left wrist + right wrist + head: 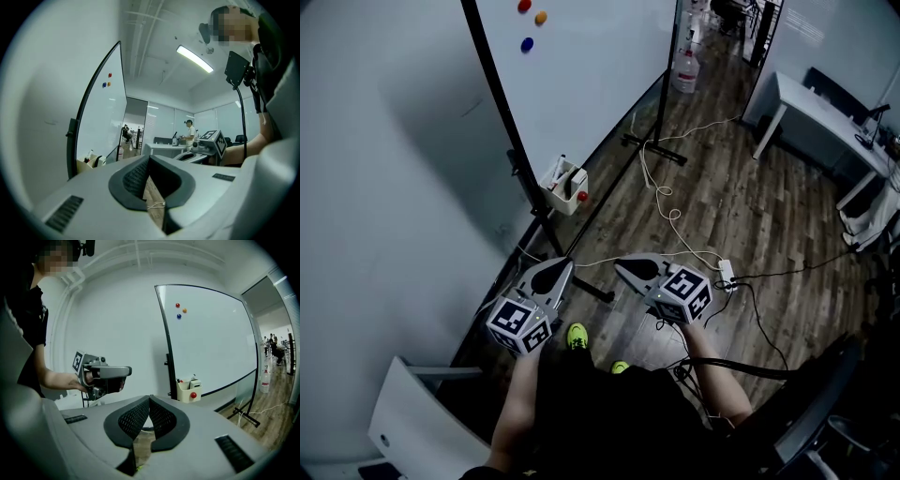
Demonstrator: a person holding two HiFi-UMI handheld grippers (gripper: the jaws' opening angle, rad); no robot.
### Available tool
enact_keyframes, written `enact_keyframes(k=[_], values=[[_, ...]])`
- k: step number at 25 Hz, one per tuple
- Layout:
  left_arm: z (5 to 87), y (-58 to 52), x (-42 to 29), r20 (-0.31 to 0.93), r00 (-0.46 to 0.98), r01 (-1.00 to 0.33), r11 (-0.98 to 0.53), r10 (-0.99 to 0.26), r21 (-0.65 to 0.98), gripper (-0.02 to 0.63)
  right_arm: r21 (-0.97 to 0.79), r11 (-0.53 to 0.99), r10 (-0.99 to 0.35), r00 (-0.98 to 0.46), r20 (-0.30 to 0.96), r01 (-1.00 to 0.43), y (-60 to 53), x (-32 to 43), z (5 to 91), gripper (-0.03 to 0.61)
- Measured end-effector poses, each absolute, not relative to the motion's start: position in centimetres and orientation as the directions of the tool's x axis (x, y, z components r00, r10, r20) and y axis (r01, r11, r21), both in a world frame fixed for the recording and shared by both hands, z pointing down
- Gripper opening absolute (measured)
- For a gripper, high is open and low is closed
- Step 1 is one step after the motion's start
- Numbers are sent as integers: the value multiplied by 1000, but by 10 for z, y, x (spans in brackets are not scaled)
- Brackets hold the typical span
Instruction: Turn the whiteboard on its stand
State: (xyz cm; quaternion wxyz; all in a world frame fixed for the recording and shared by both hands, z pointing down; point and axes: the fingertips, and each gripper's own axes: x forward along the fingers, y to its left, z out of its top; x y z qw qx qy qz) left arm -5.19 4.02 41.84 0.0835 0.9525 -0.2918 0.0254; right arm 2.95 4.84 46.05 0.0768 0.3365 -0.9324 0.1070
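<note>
Head view: I hold both grippers low in front of me over the wood floor [741, 216], side by side and apart, both aimed at the whiteboard [581, 84]. My left gripper [561, 266] is closed, its pads meeting at the tips with nothing between them. It is near the bottom of the stand's black post [500, 117] but touches nothing. My right gripper [624, 266] is closed and empty too, tips together, just right of the left one.

The whiteboard stands upright in its black frame, close along the pale wall [384, 169], well clear of both grippers. Red, orange and blue magnets [532, 18] sit near its top. A small box [565, 184] with markers hangs at the board's lower edge beside the post. A white cable [673, 217] snakes across the floor past the stand's far foot [654, 148]. A white table [820, 111] stands at the far right.
</note>
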Motion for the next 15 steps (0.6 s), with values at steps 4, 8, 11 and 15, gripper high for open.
enact_keyframes(k=[4,8,11,15], values=[[422,51,-50,74,820,-570,-799,-568,191,3,-163,769,-589,-784,198,-619,58,25,455,-5],[424,60,-41,50,832,-547,-801,-553,245,3,-167,775,-584,-791,182,-610,63,20,447,-6],[426,65,-37,54,843,-530,-807,-536,260,3,-134,789,-575,-797,184,-600,65,13,440,-5],[428,67,-44,58,846,-523,-806,-529,277,3,-130,803,-556,-809,189,-582,67,-2,437,-6]])
